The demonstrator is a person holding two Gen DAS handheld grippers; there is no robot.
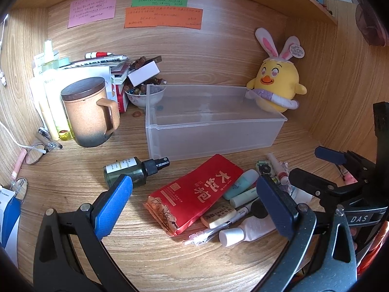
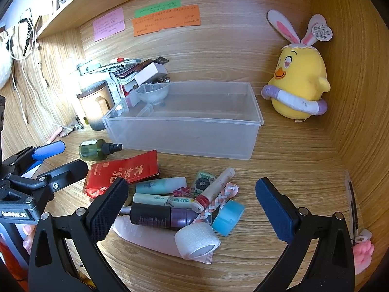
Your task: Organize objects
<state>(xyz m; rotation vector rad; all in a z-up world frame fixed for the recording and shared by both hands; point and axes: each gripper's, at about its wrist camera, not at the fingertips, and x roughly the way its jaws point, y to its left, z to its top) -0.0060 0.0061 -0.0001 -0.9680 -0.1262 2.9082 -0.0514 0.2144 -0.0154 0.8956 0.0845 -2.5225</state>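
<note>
An empty clear plastic box (image 1: 214,131) (image 2: 184,131) stands at the middle of the wooden desk. In front of it lie a green spray bottle (image 1: 128,170) (image 2: 94,149), a red packet (image 1: 194,194) (image 2: 121,172) and a heap of small things: tubes, an eraser (image 1: 217,215), a dark purple bottle (image 2: 160,216), a white tape roll (image 2: 197,241) and a blue roll (image 2: 228,216). My left gripper (image 1: 194,204) hovers open above the red packet. My right gripper (image 2: 193,210) hangs open over the heap. Neither holds anything.
A lidded brown mug (image 1: 90,112), a bowl of beads (image 1: 143,95) and stacked books crowd the back left. A yellow plush chick (image 1: 277,85) (image 2: 299,82) sits at the box's right end. Wooden walls close in the back and right side. Glasses (image 1: 34,155) lie at the left.
</note>
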